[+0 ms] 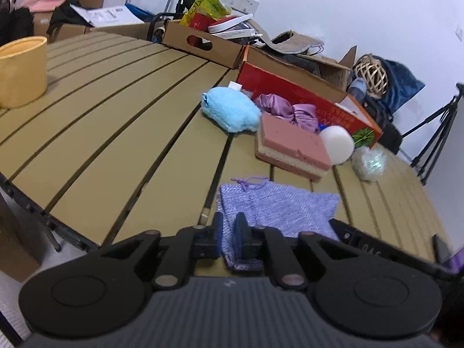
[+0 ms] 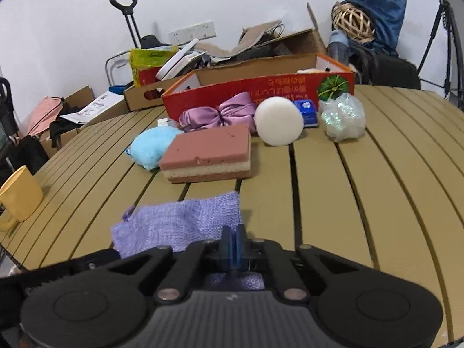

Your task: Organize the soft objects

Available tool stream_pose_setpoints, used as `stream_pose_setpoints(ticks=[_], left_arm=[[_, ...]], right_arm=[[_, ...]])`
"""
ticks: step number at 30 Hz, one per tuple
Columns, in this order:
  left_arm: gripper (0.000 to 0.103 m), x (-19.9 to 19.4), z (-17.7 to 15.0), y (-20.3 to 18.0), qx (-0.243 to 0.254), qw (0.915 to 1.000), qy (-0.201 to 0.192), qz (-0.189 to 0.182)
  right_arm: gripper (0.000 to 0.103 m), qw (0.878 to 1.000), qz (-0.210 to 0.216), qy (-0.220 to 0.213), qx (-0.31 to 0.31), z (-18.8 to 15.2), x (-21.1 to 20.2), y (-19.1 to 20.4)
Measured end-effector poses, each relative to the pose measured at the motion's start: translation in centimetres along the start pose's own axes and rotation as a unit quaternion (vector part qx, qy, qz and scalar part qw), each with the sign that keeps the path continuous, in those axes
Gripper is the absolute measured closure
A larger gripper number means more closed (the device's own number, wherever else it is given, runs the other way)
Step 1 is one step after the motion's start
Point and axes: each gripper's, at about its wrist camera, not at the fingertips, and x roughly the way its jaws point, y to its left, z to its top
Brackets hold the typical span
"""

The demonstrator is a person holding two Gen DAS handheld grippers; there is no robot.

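Both grippers sit at the near edge of the table (image 2: 377, 174), each pinching one end of the lilac pouch (image 2: 179, 223). Left gripper (image 1: 229, 232) is clamped on the pouch's near left corner — fabric bunches between the blue pads. Right gripper (image 2: 232, 246) has its pads pressed together at the pouch's right edge; lilac weave shows just beneath them, so it probably holds a thin fold, though the pinch itself is hidden.

Pouch lies flat, long axis running across the table from one gripper to the other, drawstring end toward the left. Its mouth is not visibly open.

Beyond it, well apart: layered sponge (image 2: 206, 156), then blue plush (image 2: 150, 148), white round pad (image 2: 278, 121), mesh puff (image 2: 342, 116), all in front of the red box (image 2: 255, 87).

Next move likely turns on spreading the two held ends — neither hand is nearer; the pouch spans both.
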Motion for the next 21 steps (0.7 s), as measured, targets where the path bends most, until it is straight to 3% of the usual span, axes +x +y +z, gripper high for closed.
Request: stream_pose_setpoints(ticks=[1,2,3,6,7,9,11,12,16,21], left_arm=[[0.076,-0.5,0.0,0.3,-0.008,0.9999,0.001,-0.012],[0.052,-0.8,0.0,0.6,-0.016,0.9996,-0.002,-0.022],[0.045,-1.0,-0.2,0.8,-0.027,0.9992,-0.003,-0.029],[0.044,-0.8,-0.1,1.5,-0.067,0.9961,0.014,-0.056],[0.043,-0.8,-0.1,1.6,-0.075,0.9948,0.017,-0.066],[0.044,-0.6,-0.2,1.6,-0.079,0.9940,0.017,-0.073],[0.059,-0.3,-0.3,1.5,-0.080,0.9935,0.023,-0.078],[0.063,-0.2,-0.4,1.5,-0.081,0.9933,0.027,-0.078],[0.087,0.1,-0.8,1.0,-0.065,0.9950,0.032,-0.069],[0.096,0.3,-0.8,1.2,-0.068,0.9951,0.032,-0.064]], right_arm=[[0.101,1.000,-0.002,-0.001,0.006,0.0,-0.1,-0.2],[0.101,1.000,-0.002,-0.004,0.013,0.0,-0.3,-0.5],[0.101,1.000,-0.001,-0.008,0.017,0.1,-0.5,-0.7],[0.100,0.999,0.002,-0.013,0.032,0.1,-0.9,-1.0],[0.094,0.999,0.007,-0.015,0.042,0.1,-1.2,-1.2],[0.083,0.997,0.018,-0.027,0.068,0.2,-1.7,-1.8],[0.051,0.994,0.041,-0.033,0.094,0.4,-1.9,-2.5],[0.047,0.993,0.049,-0.033,0.106,0.4,-1.9,-2.7],[0.046,0.995,0.040,-0.019,0.093,0.2,-0.7,-2.2],[0.050,0.998,0.020,-0.032,0.051,0.0,-0.5,-1.1]])
